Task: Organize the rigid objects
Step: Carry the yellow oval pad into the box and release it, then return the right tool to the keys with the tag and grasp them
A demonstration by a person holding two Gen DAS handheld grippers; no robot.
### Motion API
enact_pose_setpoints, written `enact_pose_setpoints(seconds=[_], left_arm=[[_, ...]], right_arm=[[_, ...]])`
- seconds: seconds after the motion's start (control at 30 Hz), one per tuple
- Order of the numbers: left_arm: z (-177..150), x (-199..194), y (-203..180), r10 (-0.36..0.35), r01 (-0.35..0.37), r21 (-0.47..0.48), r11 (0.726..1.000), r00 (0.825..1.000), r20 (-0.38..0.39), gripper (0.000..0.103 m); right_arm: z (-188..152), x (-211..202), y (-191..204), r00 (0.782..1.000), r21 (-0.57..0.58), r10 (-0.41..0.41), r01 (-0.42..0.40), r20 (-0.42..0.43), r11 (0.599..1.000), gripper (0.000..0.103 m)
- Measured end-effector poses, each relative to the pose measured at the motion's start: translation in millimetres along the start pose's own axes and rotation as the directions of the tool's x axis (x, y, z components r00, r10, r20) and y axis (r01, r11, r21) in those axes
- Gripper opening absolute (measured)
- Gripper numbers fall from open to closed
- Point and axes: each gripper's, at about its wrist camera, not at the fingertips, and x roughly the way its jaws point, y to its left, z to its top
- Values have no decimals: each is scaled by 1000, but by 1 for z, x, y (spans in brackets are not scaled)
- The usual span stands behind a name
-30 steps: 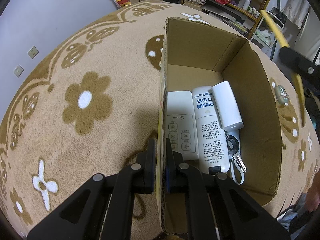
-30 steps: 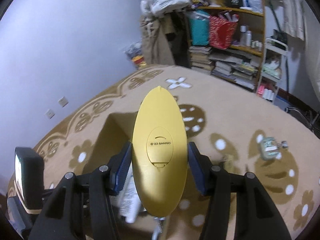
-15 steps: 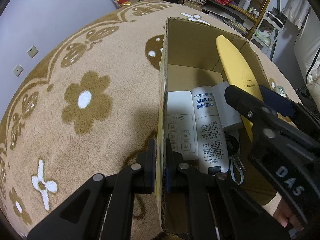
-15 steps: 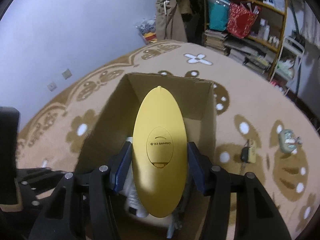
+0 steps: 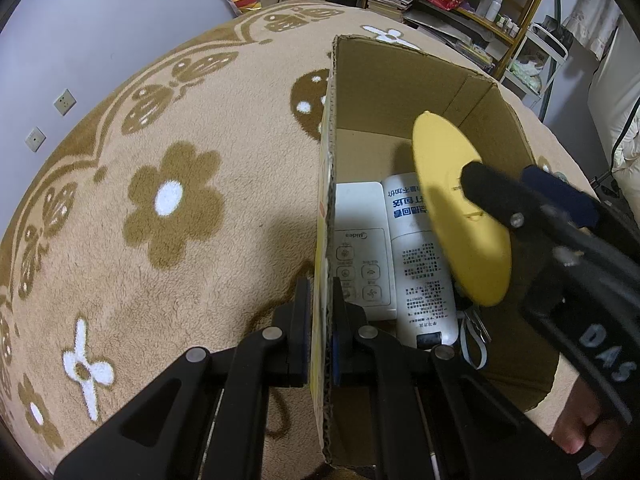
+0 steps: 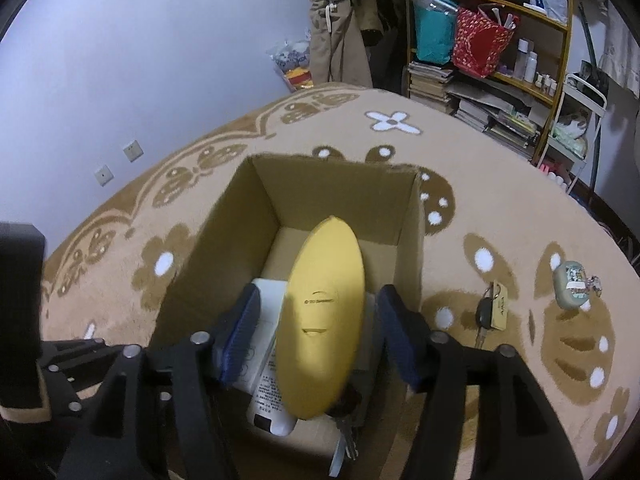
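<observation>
A yellow oval case (image 6: 324,320) lies inside the open cardboard box (image 6: 340,184), over a white remote (image 5: 362,248) and a white tube (image 5: 420,264). My right gripper (image 6: 320,336) is open, its blue pads (image 6: 240,332) apart on either side of the case without touching it. In the left wrist view the yellow case (image 5: 460,216) tilts above the tube, with the right gripper (image 5: 532,196) beside it. My left gripper (image 5: 320,328) is shut on the box's left wall (image 5: 326,200).
On the flowered carpet to the box's right lie a car key with a tag (image 6: 490,312) and a small green case (image 6: 572,286). A cluttered shelf (image 6: 500,40) stands at the back. A bare foot (image 5: 576,428) shows near the box's near right corner.
My right gripper lowered the yellow case into the box and opened, letting it go. The case now tilts free between the pads. My left gripper has kept its hold on the box wall.
</observation>
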Motion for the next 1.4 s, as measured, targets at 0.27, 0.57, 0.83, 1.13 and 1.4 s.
enact_pose_setpoints(seconds=[0.27,0.57,0.83,1.13,1.4], left_arm=[[1,0,3,-2,2,-2,1000,1000,2,9],[2,0,3,1,-1,0,1000,1000,2,9],[2,1,2,12,-12,7,1000,1000,4,9],[2,0,1,12,-12,7,1000,1000,3,9],[3,-1,1,17,-17,10,1000,1000,1,9]], right_arm=[[12,-37,-22,981,2,-61,62,185,998,102],[11,-37,-94,953,171,-222,188,206,967,103],[-15,-6,-147,956,307,-263,214,127,927,103],[-31,36,-154,965,271,-257,236,46,933,103],[-32,66,-157,974,181,-218,225,-58,957,78]])
